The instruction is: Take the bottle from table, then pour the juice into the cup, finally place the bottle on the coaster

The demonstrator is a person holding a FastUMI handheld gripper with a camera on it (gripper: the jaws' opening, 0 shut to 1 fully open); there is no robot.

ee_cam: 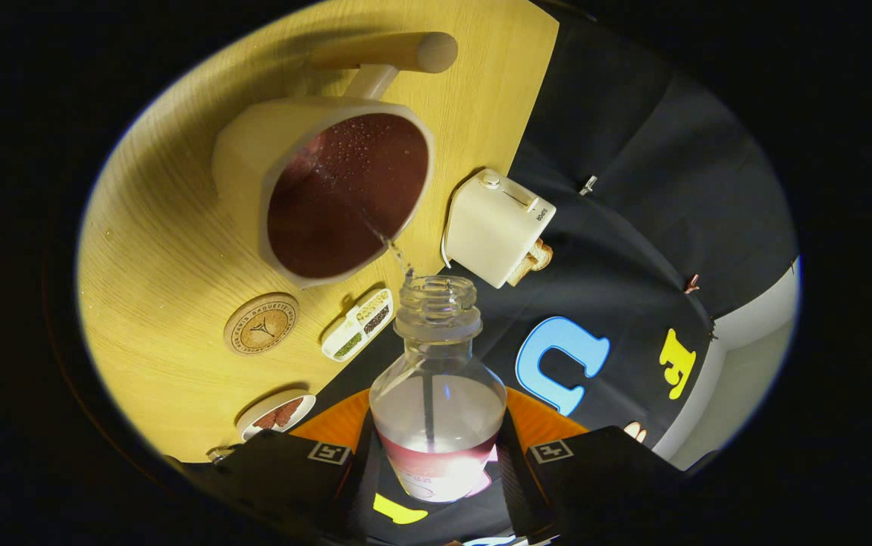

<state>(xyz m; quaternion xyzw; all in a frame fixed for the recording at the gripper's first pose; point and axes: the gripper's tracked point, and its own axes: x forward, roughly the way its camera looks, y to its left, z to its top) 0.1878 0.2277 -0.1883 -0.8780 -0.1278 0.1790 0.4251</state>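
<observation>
My gripper (436,459) is shut on a clear plastic bottle (437,379), both fingers pressing its sides. The bottle is uncapped and tilted toward the cup, its open mouth just beyond the fingers. A thin stream of liquid (398,254) runs from the mouth into a cream cup (239,152) with a wooden handle. The cup stands on the wooden table (155,250) and holds dark red juice. A little red juice remains low in the bottle. A round cork coaster (261,324) lies on the table beside the cup, nearer to my fingers.
A white toaster (498,225) with bread in it stands at the table's edge beside the cup. A small white tray of seeds (358,324) lies between coaster and bottle mouth. A small dish (277,414) sits close to my left finger.
</observation>
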